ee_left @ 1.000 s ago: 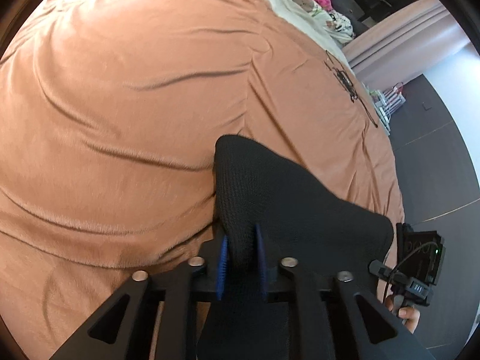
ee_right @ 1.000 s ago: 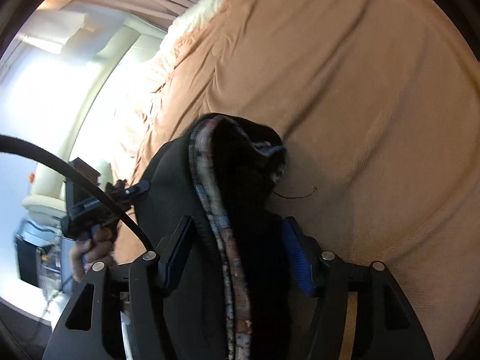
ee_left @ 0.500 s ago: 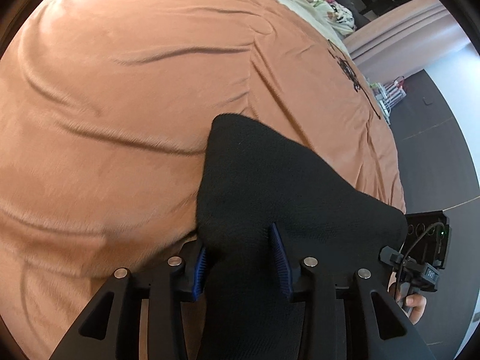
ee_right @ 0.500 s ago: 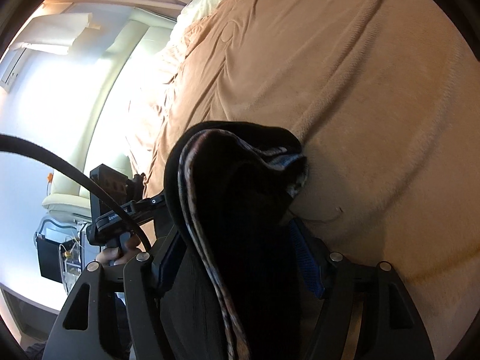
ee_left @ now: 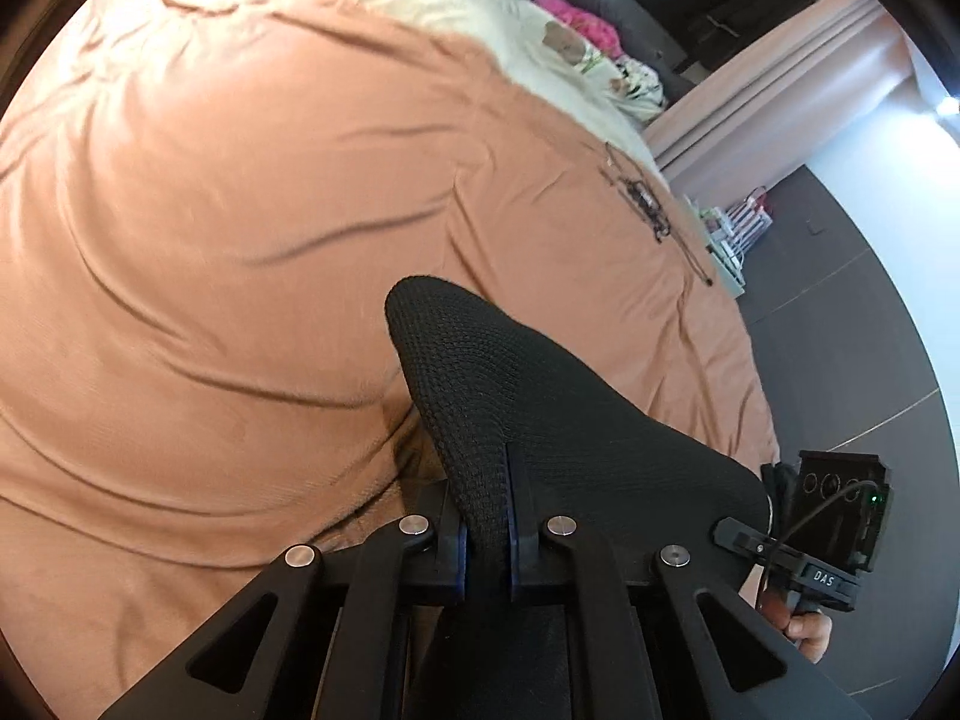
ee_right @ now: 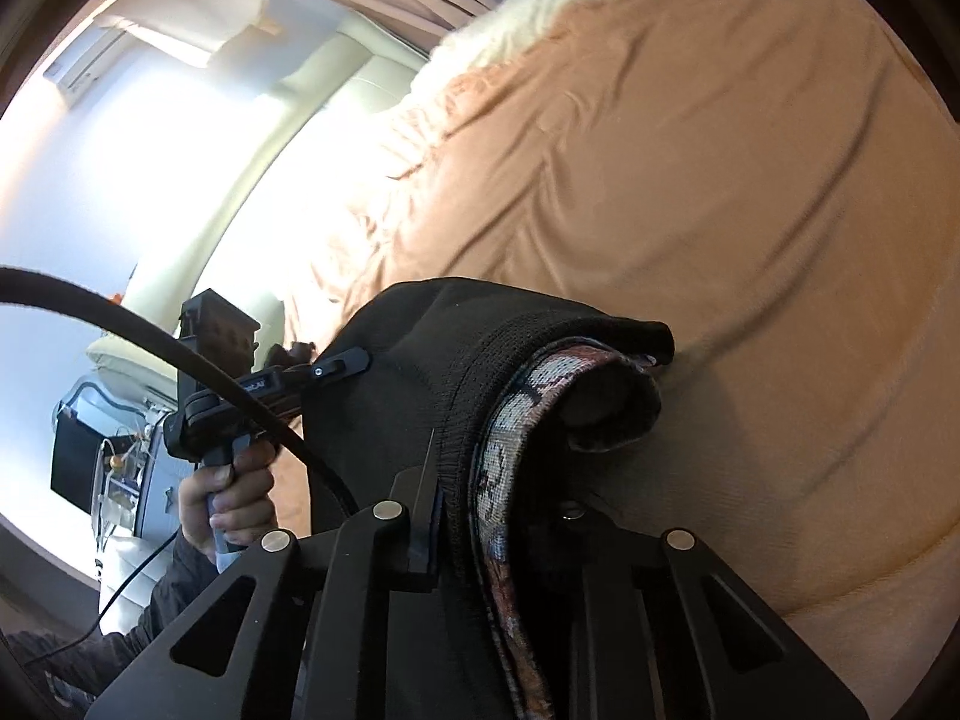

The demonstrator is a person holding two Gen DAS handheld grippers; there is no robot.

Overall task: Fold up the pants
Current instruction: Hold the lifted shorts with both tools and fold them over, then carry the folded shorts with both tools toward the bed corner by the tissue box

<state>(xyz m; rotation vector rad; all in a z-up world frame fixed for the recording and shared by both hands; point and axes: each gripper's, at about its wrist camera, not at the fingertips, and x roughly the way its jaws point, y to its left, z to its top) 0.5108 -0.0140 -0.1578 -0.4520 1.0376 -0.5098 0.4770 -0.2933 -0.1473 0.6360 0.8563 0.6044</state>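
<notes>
Pants (ee_left: pixel 540 420) pinched between both grippers' fingers (ee_left: pixel 521 516), above the bedspread (ee_left: pixel 210 240).

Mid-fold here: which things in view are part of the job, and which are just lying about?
In the job:
- black knit pants with patterned lining
- left gripper, shut on them
- right gripper, shut on them
- peach bedspread under them

Lying about:
- black cable tangle
- pink fabric heap
- cream fluffy blanket

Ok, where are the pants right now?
The black pants are pinched at both ends, in the left gripper and the right gripper, and stretch between them just above the near edge of the orange bedspread.
</notes>
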